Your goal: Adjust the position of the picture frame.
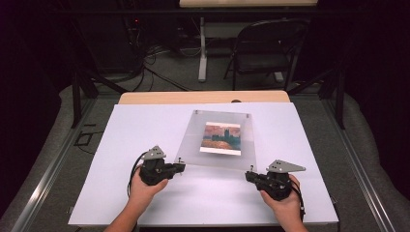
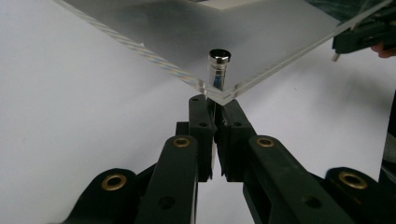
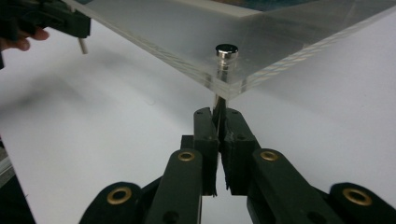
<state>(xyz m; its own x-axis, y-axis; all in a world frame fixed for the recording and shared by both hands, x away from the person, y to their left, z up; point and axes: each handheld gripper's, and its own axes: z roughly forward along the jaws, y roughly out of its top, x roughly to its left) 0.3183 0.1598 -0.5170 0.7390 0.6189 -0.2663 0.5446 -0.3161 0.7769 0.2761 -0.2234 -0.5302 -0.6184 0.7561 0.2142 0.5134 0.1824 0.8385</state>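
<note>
Two hands at the tabletop's near edge, left tool [image 1: 181, 167] and right tool [image 1: 248, 176] each pinched on a standoff pin under the acrylic picture frame [image 1: 220, 140], raised mid-tabletop — liable to slip off if pulled unevenly.

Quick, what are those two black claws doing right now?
Left gripper: shut on the near-left metal standoff pin of the clear acrylic picture panel.
Right gripper: shut on its near-right pin.

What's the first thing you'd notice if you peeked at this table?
A clear plastic frame with a sunset-coloured picture inside sits in the middle of the white table, its near edge lifted. The left gripper and right gripper each pinch a shiny metal peg at a near corner, one at each side.
</note>
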